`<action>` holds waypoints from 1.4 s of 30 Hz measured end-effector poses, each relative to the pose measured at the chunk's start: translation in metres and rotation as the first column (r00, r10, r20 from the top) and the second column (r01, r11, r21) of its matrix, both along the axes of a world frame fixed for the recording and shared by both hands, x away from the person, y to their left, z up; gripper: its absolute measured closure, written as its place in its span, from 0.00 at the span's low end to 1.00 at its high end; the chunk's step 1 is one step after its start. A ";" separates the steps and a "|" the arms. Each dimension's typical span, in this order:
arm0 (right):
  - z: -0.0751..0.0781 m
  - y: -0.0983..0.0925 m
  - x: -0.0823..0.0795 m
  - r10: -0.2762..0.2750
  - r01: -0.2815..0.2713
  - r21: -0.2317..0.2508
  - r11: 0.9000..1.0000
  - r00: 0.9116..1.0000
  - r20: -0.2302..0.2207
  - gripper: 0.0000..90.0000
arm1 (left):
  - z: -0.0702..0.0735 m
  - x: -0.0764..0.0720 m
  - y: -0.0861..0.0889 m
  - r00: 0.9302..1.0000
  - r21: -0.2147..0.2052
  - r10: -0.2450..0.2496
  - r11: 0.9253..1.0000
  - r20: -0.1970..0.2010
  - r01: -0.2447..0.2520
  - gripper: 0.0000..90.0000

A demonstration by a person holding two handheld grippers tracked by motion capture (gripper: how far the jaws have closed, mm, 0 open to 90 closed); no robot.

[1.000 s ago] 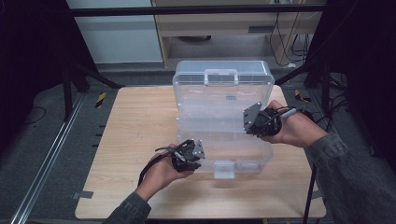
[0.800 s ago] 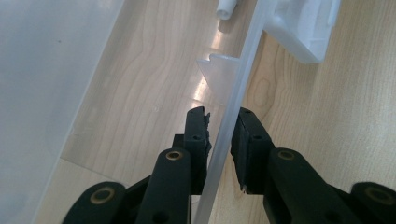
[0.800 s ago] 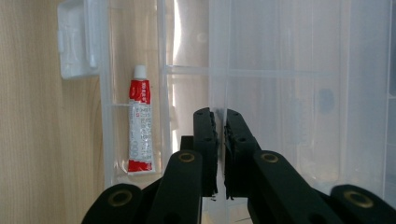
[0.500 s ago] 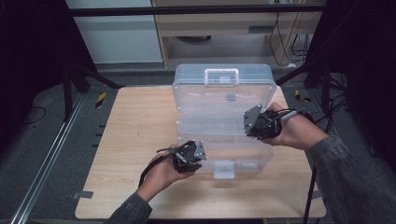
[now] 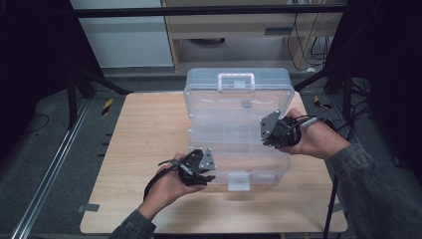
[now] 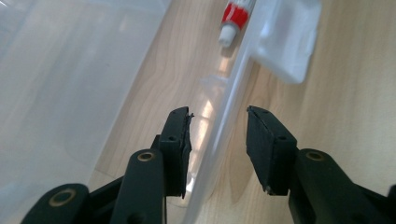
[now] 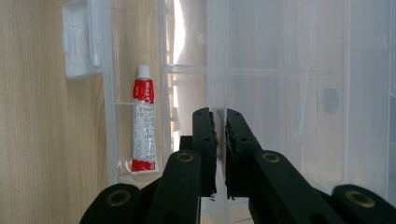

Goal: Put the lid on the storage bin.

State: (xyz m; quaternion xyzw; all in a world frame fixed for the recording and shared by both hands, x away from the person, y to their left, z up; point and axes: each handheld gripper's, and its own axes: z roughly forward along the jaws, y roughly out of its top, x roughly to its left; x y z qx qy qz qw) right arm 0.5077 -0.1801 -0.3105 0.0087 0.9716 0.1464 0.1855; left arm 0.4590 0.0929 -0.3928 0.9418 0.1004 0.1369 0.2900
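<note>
Item: clear organiser box (image 5: 234, 124), sitting bench centre, lid up at 12. Light, stiff, slippery; grip by rims. Left claw (image 6: 218, 140) is spreading, straddling front wall at 6; right claw (image 7: 220, 140) is pinching a divider wall at 3.

Wooden table (image 5: 139, 149) on grey floor (image 5: 45, 149), dim cabinet (image 5: 224, 30) behind

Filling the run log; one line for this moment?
left gripper: opening, astride box wall | right gripper: clamped on lid edge

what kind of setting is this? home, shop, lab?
Most likely a lab or recording workspace: a bare wooden table inside dark metal framing, cables hanging behind, and handheld grippers working on a clear plastic organizer box.
</note>
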 end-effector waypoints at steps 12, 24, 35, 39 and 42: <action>-0.001 -0.002 -0.002 -0.002 0.002 0.002 1.000 1.000 0.011 0.93 | 0.054 -0.006 0.025 0.999 -0.188 0.050 0.981 -0.002 -0.050 0.82; -0.003 -0.002 -0.004 0.003 -0.003 0.008 1.000 1.000 0.020 0.93 | 0.100 0.047 0.056 0.976 -0.296 0.217 0.932 -0.016 -0.212 0.99; -0.005 -0.003 -0.006 0.008 -0.008 0.012 1.000 1.000 0.026 0.92 | 0.106 0.072 0.060 0.958 -0.310 0.285 0.908 -0.037 -0.282 1.00; -0.006 -0.003 -0.007 0.010 -0.010 0.010 1.000 1.000 0.027 0.92 | 0.107 0.074 0.061 0.955 -0.326 0.293 0.900 -0.045 -0.291 1.00; -0.006 -0.003 -0.008 0.009 -0.010 0.006 1.000 0.999 0.030 0.92 | 0.107 0.076 0.062 0.953 -0.342 0.297 0.891 -0.060 -0.299 1.00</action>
